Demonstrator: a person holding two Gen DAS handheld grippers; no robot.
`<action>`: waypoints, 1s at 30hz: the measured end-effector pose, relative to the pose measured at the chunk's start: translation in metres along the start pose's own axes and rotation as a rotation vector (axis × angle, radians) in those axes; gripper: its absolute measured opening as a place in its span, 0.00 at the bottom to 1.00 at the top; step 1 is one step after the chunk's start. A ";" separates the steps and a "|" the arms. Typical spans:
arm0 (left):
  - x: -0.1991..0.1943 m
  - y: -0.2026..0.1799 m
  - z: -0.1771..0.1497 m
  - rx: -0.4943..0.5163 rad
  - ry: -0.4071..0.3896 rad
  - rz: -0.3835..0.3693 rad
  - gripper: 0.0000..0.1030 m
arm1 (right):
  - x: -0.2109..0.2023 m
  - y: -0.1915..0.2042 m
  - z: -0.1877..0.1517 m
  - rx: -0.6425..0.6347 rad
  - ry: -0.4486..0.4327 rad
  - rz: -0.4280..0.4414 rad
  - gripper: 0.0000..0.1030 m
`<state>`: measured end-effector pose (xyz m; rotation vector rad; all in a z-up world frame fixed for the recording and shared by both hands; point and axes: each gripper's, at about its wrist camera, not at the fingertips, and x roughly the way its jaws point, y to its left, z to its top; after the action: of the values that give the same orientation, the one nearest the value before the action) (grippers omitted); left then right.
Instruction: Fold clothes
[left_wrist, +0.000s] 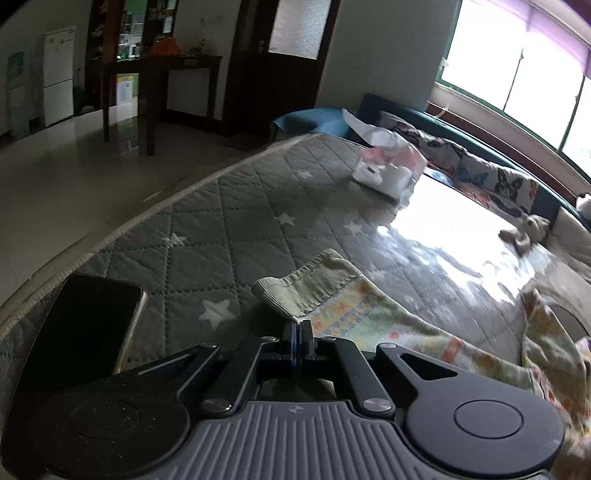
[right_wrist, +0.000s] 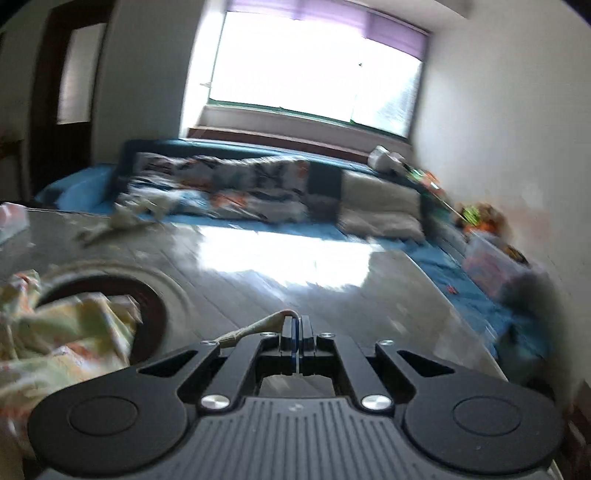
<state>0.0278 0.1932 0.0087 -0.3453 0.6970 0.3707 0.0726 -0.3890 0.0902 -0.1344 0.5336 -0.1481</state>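
Note:
A small patterned garment (left_wrist: 373, 314), pale yellow-green with orange marks and a ribbed green cuff (left_wrist: 306, 284), lies stretched over the grey quilted mattress (left_wrist: 236, 206). My left gripper (left_wrist: 300, 326) is shut on the garment just below the ribbed cuff. In the right wrist view, which is blurred, my right gripper (right_wrist: 297, 325) is shut on another edge of the garment (right_wrist: 258, 326); the rest of the cloth (right_wrist: 70, 332) hangs bunched at the left.
A black phone (left_wrist: 81, 328) lies on the mattress at the left, next to my left gripper. A tissue pack (left_wrist: 384, 166) sits farther back. Butterfly-print pillows (left_wrist: 491, 177) and a small plush toy (left_wrist: 524, 232) line the window side. Toys (right_wrist: 480, 218) sit by the right wall.

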 end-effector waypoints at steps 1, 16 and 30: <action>-0.002 -0.002 -0.002 0.013 0.004 -0.004 0.02 | -0.002 -0.007 -0.010 0.015 0.023 -0.014 0.01; -0.028 -0.006 -0.002 0.132 0.028 0.012 0.10 | -0.029 -0.049 -0.086 0.101 0.226 0.028 0.19; -0.050 -0.006 0.015 0.159 0.008 -0.004 0.74 | 0.008 0.001 -0.031 0.010 0.164 0.219 0.27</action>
<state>0.0037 0.1836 0.0547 -0.1974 0.7287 0.3080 0.0636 -0.3922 0.0599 -0.0533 0.7064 0.0522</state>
